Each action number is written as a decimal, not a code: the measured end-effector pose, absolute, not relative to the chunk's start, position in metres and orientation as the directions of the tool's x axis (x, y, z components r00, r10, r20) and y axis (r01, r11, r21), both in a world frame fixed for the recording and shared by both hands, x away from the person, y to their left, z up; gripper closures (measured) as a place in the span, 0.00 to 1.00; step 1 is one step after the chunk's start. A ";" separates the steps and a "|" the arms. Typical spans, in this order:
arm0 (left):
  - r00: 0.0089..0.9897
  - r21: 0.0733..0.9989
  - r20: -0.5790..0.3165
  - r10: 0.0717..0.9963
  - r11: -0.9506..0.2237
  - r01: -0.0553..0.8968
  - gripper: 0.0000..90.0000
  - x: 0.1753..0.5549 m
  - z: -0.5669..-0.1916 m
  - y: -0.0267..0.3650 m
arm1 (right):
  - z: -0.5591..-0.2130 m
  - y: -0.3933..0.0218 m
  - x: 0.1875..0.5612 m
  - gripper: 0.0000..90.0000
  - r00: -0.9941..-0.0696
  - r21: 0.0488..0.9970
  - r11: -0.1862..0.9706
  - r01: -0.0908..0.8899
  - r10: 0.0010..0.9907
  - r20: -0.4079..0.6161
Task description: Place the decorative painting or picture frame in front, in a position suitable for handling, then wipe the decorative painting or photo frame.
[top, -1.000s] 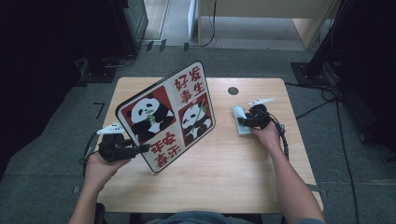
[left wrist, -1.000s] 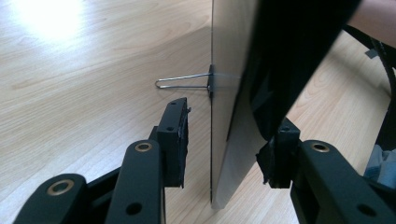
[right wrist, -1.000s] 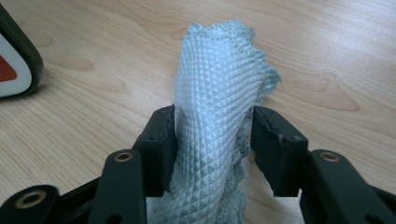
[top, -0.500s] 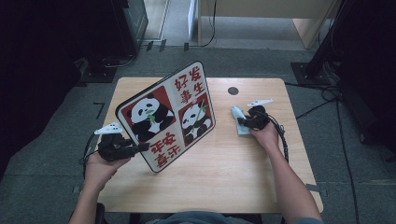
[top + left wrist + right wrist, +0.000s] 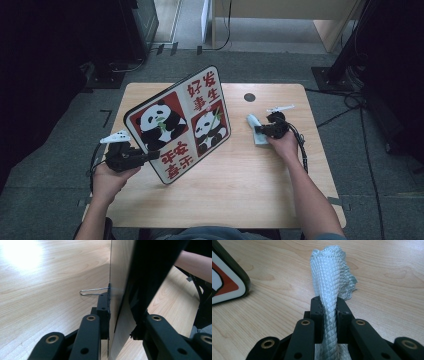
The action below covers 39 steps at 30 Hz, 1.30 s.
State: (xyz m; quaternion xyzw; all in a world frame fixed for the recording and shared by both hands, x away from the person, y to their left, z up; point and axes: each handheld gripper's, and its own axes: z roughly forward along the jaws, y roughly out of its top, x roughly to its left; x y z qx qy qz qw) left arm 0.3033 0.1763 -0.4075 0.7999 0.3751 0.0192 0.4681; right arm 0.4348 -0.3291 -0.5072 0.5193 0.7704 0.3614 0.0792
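At the table's left, my left gripper [image 5: 150, 156] clamps the tilted panda board's [image 5: 180, 125] near edge; far right, my right gripper [image 5: 259, 130] pinches a pale cloth [image 5: 332, 282].

Right gripper [image 5: 329, 312] jaws clamped on pale quilted cloth [image 5: 330, 280]; panda sign [image 5: 227, 277] corner left, on table [image 5: 387, 277].

The tilted panda board [image 5: 182, 125] stands as a wall across the middle left of the frame, splitting the counter [image 5: 235, 195], so the lower centre and lower right stay bare and passable, while the pale cloth [image 5: 256, 131] and a dark round hole [image 5: 249, 97] dot the upper right.
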 end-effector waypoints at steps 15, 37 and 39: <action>0.724 0.767 -0.310 0.617 -0.288 0.574 0.88 0.303 -0.407 0.176 | -0.492 -0.330 0.432 0.90 -0.481 0.655 0.207 0.727 0.833 0.271; 0.731 0.765 -0.309 0.609 -0.297 0.571 0.88 0.302 -0.406 0.176 | -0.453 -0.313 0.423 0.89 -0.606 0.706 0.279 0.651 0.750 0.264; 0.730 0.765 -0.307 0.611 -0.298 0.570 0.88 0.302 -0.406 0.175 | -0.450 -0.313 0.421 0.89 -0.631 0.719 0.293 0.630 0.734 0.253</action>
